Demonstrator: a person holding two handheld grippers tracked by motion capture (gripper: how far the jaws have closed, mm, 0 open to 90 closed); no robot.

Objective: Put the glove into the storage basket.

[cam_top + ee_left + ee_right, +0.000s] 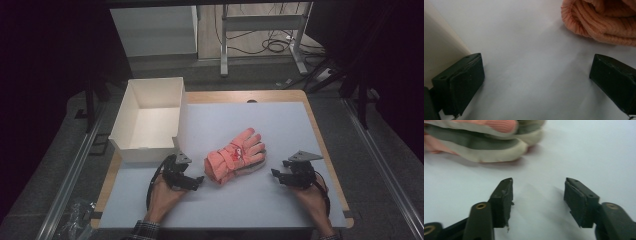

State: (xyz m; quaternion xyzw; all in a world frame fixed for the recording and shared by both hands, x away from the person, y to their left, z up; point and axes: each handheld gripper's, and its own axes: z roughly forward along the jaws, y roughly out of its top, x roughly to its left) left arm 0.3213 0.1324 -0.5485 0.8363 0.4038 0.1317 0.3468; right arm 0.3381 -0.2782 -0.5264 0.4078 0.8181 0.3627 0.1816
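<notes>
A pair of salmon-pink knitted gloves [234, 157], stacked one on the other with pale grey-and-cream palms along the lower edge, lies near the middle of the white mat [260, 200] that covers the wooden table [327, 150], fingers pointing up and to the right in the high view. The left gripper [198, 181], a black two-jaw tool held in the person's left hand [162, 196], rests low on the mat just beside the cuff end of the gloves without touching them; in the left gripper view its jaws stand wide apart with bare mat between them, and the ribbed pink cuff [599, 21] sits ahead and to the right, clear of both pads. The right gripper [275, 174], held in the person's right hand [312, 197] and topped with a grey three-cornered plate [305, 156], sits to the right of the gloves, near them but apart. In the right gripper view its jaws are partly open and hold nothing, and the cream-and-green edge of the glove fingers [481, 147] lies ahead and to the left of them, a little blurred. An open white cardboard box [150, 117] stands at the table's far left corner, just behind the left gripper, its wall showing at the left edge of the left gripper view.
</notes>
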